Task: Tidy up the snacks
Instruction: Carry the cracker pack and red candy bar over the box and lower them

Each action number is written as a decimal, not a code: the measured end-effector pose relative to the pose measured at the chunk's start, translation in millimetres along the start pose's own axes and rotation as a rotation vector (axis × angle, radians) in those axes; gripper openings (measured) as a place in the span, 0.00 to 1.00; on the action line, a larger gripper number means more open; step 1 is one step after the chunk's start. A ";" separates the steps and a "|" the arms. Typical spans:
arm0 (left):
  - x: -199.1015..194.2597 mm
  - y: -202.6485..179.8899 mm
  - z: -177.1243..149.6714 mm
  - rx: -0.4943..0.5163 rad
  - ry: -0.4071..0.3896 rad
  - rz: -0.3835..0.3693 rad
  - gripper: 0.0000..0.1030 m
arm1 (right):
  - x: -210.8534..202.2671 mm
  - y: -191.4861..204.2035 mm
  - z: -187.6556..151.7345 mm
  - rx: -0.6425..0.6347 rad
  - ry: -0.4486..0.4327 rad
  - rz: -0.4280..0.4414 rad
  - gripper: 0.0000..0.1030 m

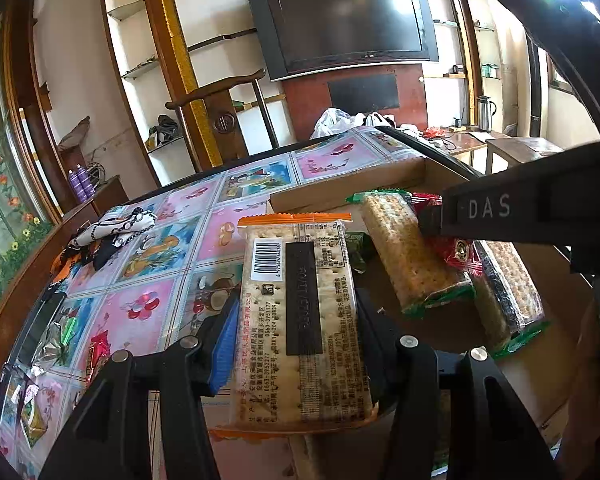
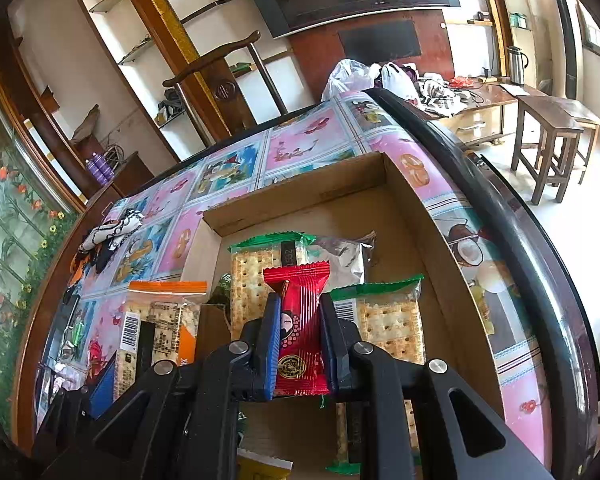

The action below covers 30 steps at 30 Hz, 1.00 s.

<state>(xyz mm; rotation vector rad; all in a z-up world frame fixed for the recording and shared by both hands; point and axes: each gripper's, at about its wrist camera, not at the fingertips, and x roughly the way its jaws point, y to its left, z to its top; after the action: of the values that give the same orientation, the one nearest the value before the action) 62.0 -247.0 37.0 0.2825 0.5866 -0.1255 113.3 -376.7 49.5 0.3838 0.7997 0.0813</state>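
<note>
We have the left gripper (image 1: pixel 296 332) clamped on an orange-trimmed cracker pack (image 1: pixel 300 320), barcode side up, its blue-padded fingers (image 1: pixel 224 344) pressed against both long edges. The pack hangs over the near-left edge of the cardboard box (image 1: pixel 380 178), partly above the floral tablecloth (image 1: pixel 148 264)

Our right gripper (image 2: pixel 300 336) is closed on a red snack packet (image 2: pixel 300 332), held upright between its pads above the box interior. From the left wrist view the same gripper's arm, marked DAS, reaches in from the right over the box contents

Inside the box (image 2: pixel 300 184) we count green-trimmed cracker packs: one lying beyond the red packet (image 2: pixel 252 276), one just right of it (image 2: pixel 388 316), and a silvery wrapper (image 2: pixel 348 256) near the back. The left view shows a green-trimmed pack (image 1: pixel 412 256) lying diagonally, with another beside it on the right (image 1: pixel 512 288)

On the cloth left of the box: a black-and-white patterned scarf (image 1: pixel 112 232), and a few loose snack wrappers (image 1: pixel 60 340) near the table's near-left edge. The far part of the box floor is bare cardboard

A wall television (image 1: pixel 348 20) and a wooden chair (image 1: pixel 220 108) stand behind the table
</note>
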 end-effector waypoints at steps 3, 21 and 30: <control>0.6 0.3 0.4 0.000 0.001 0.005 0.51 | 0.2 0.3 0.1 0.001 0.000 0.001 0.18; -1.6 -4.3 -0.6 0.018 0.006 0.024 0.51 | -0.7 1.4 -1.8 -0.010 0.002 -0.003 0.18; 0.9 -2.8 -0.5 0.021 0.020 0.004 0.52 | 0.1 10.6 -2.8 -0.037 -0.005 -0.015 0.19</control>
<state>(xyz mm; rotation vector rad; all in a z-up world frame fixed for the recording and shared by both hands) 61.9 -249.5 35.5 0.3060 0.6051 -0.1253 112.1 -366.0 51.5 0.3434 0.7945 0.0813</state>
